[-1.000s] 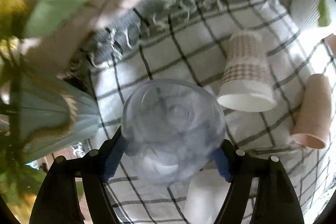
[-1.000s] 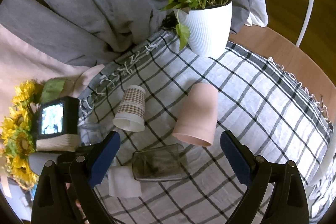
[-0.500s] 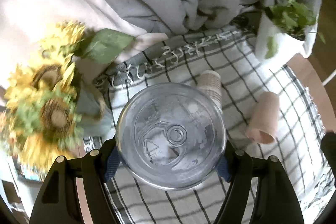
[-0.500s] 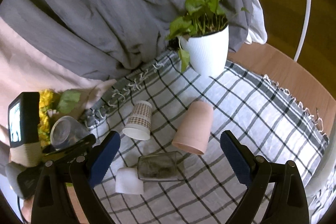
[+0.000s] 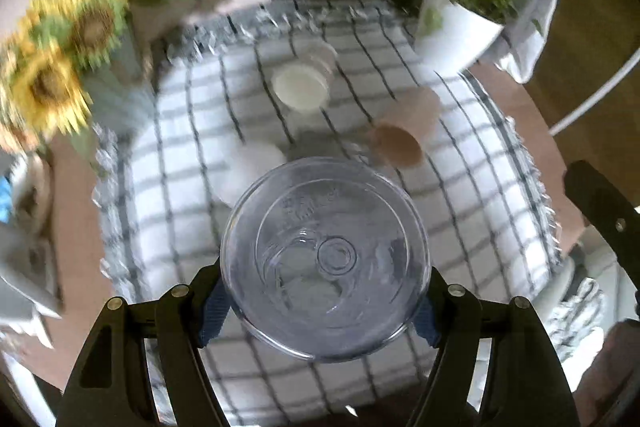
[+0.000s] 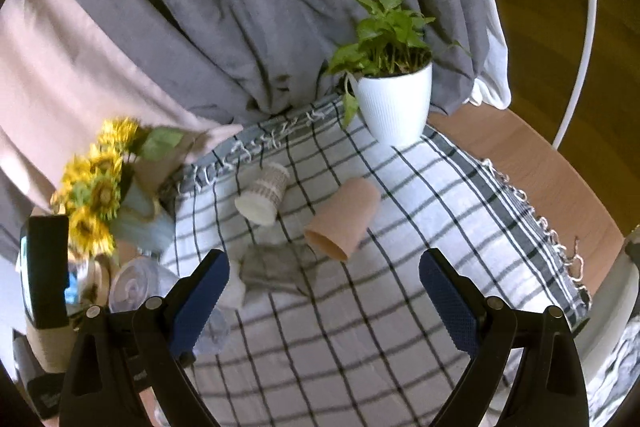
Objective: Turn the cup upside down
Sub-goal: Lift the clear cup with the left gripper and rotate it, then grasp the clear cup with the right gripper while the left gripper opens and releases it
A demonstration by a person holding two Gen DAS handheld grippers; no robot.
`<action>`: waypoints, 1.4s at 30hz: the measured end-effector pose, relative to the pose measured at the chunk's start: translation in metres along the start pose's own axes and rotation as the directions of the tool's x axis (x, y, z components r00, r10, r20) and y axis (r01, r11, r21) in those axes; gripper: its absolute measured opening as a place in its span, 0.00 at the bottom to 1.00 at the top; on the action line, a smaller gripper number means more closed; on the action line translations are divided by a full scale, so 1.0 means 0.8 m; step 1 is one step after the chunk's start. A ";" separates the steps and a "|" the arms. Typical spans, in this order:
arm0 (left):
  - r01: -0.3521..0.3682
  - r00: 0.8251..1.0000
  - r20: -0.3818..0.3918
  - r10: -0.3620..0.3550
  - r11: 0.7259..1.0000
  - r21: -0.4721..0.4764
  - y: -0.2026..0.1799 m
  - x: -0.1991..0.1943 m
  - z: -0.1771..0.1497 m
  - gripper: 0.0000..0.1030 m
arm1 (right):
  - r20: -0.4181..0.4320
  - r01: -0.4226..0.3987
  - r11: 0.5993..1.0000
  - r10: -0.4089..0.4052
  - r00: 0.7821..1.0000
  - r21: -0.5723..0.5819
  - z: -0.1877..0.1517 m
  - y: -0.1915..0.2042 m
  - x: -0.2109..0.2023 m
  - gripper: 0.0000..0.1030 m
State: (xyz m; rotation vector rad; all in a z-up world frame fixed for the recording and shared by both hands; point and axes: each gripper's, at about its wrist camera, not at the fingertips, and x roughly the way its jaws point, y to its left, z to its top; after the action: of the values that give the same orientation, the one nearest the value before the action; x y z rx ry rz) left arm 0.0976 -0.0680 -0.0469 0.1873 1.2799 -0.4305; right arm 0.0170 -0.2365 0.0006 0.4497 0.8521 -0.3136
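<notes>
Right, the left gripper [image 5: 325, 301] has its jaws clamped on the clear plastic cup [image 5: 325, 261], blue pads pressing its sides, and the cup's base faces the lens. It is held up off the checked cloth [image 5: 472, 163], well above the table, so my guess is the turn is mid-way: base toward the camera means the mouth points away, down toward the cloth. Gripping at the sides keeps the rim free for setting down.

The left gripper looks tilted steeply downward over the cloth's near half. Background is blurred, flowers especially.

The right gripper [image 6: 324, 301] hangs over the near edge of the cloth with jaws wide apart, holding nothing. It looks parked, out of the way.

On the cloth lie a patterned paper cup [image 6: 264, 197] on its side, a pink cup [image 6: 344, 223] on its side just beside it, and a grey see-through cup [image 6: 276, 269] lying nearer. A white cup [image 5: 256, 163] sits by that one. The potted plant [image 6: 392, 107] stands at the far edge, sunflowers [image 6: 94, 195] at the left.

Next likely: lower it mouth-down on bare cloth, clear of the lying cups.
</notes>
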 end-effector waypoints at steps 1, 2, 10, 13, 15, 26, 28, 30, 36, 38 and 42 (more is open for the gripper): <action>0.015 1.000 -0.016 -0.015 1.000 -0.008 -0.004 0.003 -0.008 0.71 | -0.015 -0.005 1.000 0.005 1.000 -0.003 -0.004 -0.007 -0.001 0.94; 0.038 0.999 -0.037 -0.039 0.999 -0.009 -0.010 0.008 -0.017 0.71 | -0.031 -0.014 1.000 0.014 0.999 0.000 -0.009 -0.015 -0.003 0.94; 0.147 0.967 -0.206 -0.150 0.989 -0.031 -0.044 0.053 -0.055 0.71 | -0.142 -0.009 1.000 0.013 0.990 0.029 -0.039 -0.063 -0.006 0.94; 0.157 0.950 -0.260 -0.171 0.985 -0.072 -0.042 0.082 -0.054 0.71 | -0.172 0.003 1.000 0.002 0.985 0.027 -0.043 -0.070 0.005 0.94; 0.153 0.942 -0.286 -0.175 0.983 -0.099 -0.037 0.102 -0.051 0.71 | -0.199 0.014 0.999 -0.006 0.980 0.039 -0.045 -0.074 0.015 0.93; 0.095 0.952 -0.273 -0.137 0.982 -0.161 -0.019 0.155 -0.020 0.71 | -0.210 0.089 0.996 -0.084 0.974 0.015 -0.038 -0.071 0.049 0.93; 0.085 0.952 -0.278 -0.130 0.982 -0.169 -0.016 0.162 -0.017 0.71 | -0.198 0.114 0.994 -0.110 0.974 0.006 -0.035 -0.070 0.052 0.93; 0.079 0.953 -0.277 -0.124 0.982 -0.169 -0.015 0.169 -0.014 0.71 | -0.193 0.123 0.992 -0.121 0.974 -0.001 -0.033 -0.070 0.054 0.93; 0.052 0.950 -0.294 -0.104 0.982 -0.181 -0.009 0.183 -0.010 0.70 | -0.182 0.146 0.989 -0.144 0.973 -0.001 -0.027 -0.071 0.059 0.93; 0.048 0.950 -0.296 -0.099 0.984 -0.174 -0.010 0.185 -0.010 0.70 | -0.182 0.155 0.988 -0.153 0.971 -0.003 -0.026 -0.072 0.060 0.93; 0.045 0.950 -0.298 -0.094 0.985 -0.167 -0.012 0.186 -0.008 0.73 | -0.190 0.162 0.987 -0.160 0.969 -0.006 -0.026 -0.074 0.064 0.93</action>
State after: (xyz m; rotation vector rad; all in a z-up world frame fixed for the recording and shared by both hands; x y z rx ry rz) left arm 0.1207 -0.1049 -0.1897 0.0751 1.6229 -0.3664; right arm 0.0097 -0.2814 -0.0660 0.4248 1.0771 -0.4292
